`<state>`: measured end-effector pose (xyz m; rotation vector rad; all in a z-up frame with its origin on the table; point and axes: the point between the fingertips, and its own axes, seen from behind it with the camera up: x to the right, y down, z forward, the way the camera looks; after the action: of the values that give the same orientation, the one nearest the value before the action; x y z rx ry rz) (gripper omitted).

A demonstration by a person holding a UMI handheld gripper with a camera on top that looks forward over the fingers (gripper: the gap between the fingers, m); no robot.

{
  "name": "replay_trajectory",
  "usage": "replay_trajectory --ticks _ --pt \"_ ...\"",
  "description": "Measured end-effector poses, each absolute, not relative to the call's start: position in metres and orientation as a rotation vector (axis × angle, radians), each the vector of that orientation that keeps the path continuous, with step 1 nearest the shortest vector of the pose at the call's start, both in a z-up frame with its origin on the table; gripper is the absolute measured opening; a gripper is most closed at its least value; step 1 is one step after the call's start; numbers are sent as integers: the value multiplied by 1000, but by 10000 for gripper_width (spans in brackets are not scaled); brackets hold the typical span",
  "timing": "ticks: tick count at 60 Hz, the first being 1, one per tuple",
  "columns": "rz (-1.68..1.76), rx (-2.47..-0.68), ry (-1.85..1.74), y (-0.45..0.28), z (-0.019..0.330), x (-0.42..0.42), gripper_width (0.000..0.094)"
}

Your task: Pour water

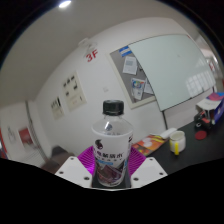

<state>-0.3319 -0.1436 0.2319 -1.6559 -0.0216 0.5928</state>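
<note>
With the hand-held gripper (111,172) pinching the capped bottle (112,145) upright and aloft, the cap (113,107) looks like it must come off before tilting slowly.

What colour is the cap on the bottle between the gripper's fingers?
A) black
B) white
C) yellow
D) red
A: the plastic bottle held in the gripper wears a black cap on top, above its clear neck and purple label; the fingers appear to press on the bottle from both sides.
</note>
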Motion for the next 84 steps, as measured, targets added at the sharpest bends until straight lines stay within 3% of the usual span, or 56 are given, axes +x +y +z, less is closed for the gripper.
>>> replay_trajectory --ticks 12,16,27,41,54,65,77,84 --pt "1235 -1456 289 -63 335 -317 366" --pt "1471 -1355 459 -32 344 -298 364" --pt "1911 -1049 951 49 308 -229 365" --pt "2096 -783 1375 104 219 -188 368" --pt "2112 -831 1392 112 211 -194 366" --pt "1962 -1062 1111 109 257 -194 364" --pt "1320 -1370 557 111 327 -150 368" --pt "785 -1451 307 121 340 -81 367"
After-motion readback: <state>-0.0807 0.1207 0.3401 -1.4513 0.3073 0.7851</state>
